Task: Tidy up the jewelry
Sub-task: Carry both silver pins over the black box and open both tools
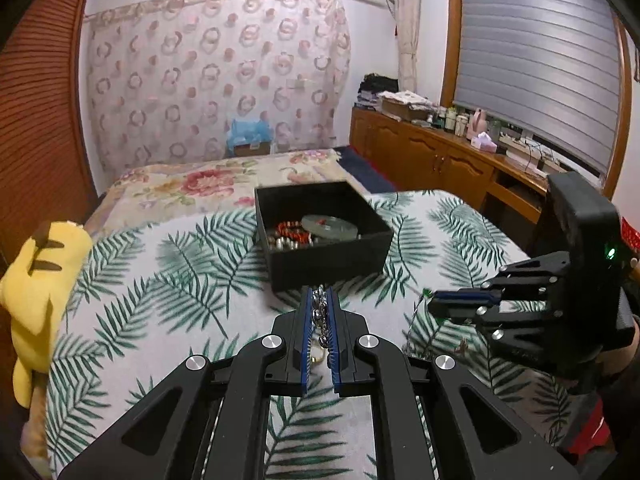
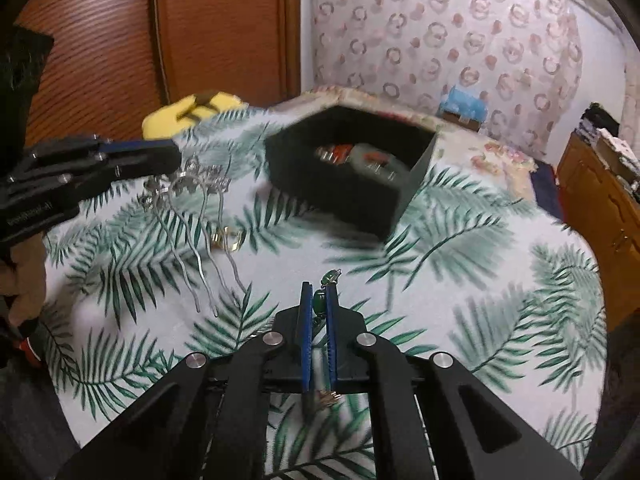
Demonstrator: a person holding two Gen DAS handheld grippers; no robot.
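Observation:
My left gripper is shut on a silver hair comb, just short of the black jewelry box. The right wrist view shows that left gripper at the left, with the hair comb hanging from it, wavy prongs down over the bed. My right gripper is shut on a green bead pendant, whose thin chain dangles below the right gripper. The open box holds red beads and a pale green disc.
A small gold ring lies on the leaf-print bed cover under the comb. A yellow plush toy sits at the bed's left edge. A wooden cabinet with clutter runs along the right wall.

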